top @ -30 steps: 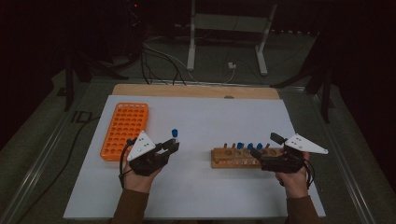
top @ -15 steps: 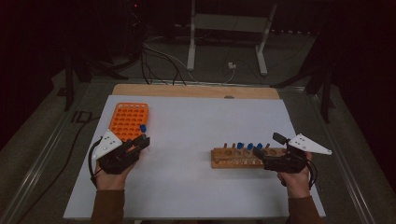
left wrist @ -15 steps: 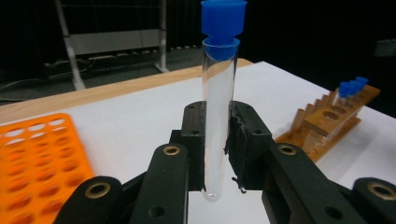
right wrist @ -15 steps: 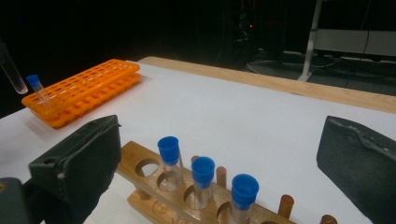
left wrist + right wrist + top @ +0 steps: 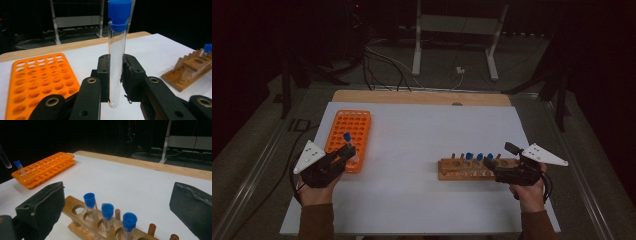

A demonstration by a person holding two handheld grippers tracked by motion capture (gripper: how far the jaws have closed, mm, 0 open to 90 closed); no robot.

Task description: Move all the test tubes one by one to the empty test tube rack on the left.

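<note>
Jaws of the left gripper (image 5: 116, 82) clamp a blue-capped test tube (image 5: 117, 55) upright over the near end of the orange rack (image 5: 348, 137), by the table's left edge. Spread wide and empty, the right gripper (image 5: 492, 169) sits at the wooden rack (image 5: 462, 170), near the right edge.

Four capped tubes (image 5: 469, 156), two racks (image 5: 349, 137).
</note>
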